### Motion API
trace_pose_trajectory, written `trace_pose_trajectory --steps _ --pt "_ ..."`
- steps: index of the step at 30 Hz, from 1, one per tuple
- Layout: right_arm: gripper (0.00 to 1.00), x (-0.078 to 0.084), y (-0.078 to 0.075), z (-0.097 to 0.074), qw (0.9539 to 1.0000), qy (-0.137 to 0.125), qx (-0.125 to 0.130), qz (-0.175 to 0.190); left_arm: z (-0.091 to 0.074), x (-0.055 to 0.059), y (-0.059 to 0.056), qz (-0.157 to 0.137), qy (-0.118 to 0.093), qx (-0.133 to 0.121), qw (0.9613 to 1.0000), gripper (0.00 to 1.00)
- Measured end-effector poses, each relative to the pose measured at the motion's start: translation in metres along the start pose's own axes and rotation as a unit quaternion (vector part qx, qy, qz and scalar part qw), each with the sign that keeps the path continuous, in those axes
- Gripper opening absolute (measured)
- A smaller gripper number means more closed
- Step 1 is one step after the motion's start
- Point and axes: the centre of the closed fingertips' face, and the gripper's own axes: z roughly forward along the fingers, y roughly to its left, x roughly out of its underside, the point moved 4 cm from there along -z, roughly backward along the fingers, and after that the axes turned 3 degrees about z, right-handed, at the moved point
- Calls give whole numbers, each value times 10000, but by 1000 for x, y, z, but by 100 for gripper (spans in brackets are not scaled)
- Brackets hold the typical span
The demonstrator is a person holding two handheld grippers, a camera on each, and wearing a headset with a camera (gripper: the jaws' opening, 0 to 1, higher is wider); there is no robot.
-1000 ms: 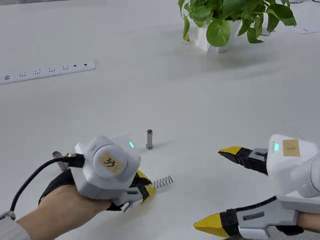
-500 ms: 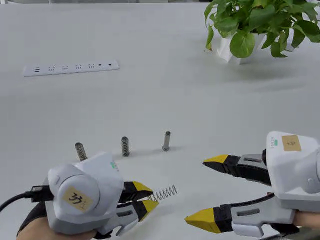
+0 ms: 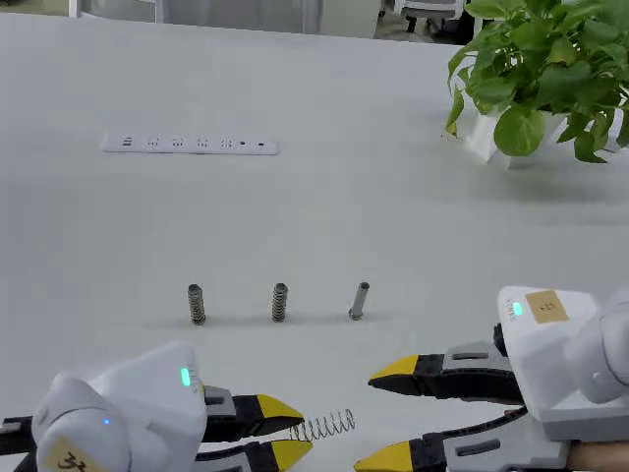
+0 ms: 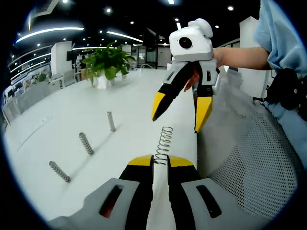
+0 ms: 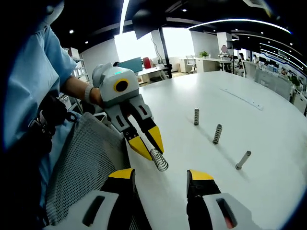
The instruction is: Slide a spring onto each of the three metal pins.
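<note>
In the head view, the left gripper [image 3: 298,434] is sitting at the bottom edge with its yellow-tipped jaws pinched together on one end of a spring [image 3: 322,426], which is sticking out roughly level toward the right gripper [image 3: 373,421]. The right gripper's jaws are standing wide apart with nothing between them. Farther up the white table [image 3: 393,216], three pins are standing upright in a row: the far-left pin [image 3: 197,305] and the middle pin [image 3: 279,302] are each wearing a coil, while the bare pin [image 3: 359,301] is standing on the right end. A power strip [image 3: 189,145] is lying well beyond them and a potted plant [image 3: 536,69] is sitting at the far right. In the left gripper view, the jaws are nearly meeting on the near end of the spring [image 4: 163,143], whose free end is reaching toward the gaping tips of the right gripper [image 4: 180,117]; the bare pin [image 4: 111,121] is standing off to the left beside the two coiled ones. In the right gripper view, its own jaws are spreading open at the bottom, and the left gripper [image 5: 151,143] is pointing the spring [image 5: 159,160] toward the gap between them, the bare pin [image 5: 243,160] leaning across the frame at the right.
</note>
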Motion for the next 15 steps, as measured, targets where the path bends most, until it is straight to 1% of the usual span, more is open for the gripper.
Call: trace_pose_trajectory --steps 4,6,8,10,11,15 --pt "33 -5 5 5 9997 72 -204 -113 -6 -2 0 25 -111 -22 9999 7" --pt "31 -8 5 6 9996 76 -249 -147 -7 -2 0 11 -151 -19 9999 7" --pt "29 -11 6 8 9994 62 -283 -187 -8 -1 0 20 -150 2 9999 7" --pt "24 -14 6 9 9992 43 -324 -245 -10 -1 -1 30 -155 33 9999 7" --pt "22 -14 7 11 9989 70 -375 -259 -11 -1 -2 21 -165 47 9999 7" --pt "17 -14 7 14 9985 149 -418 -324 -12 0 -2 25 -157 66 9999 7"
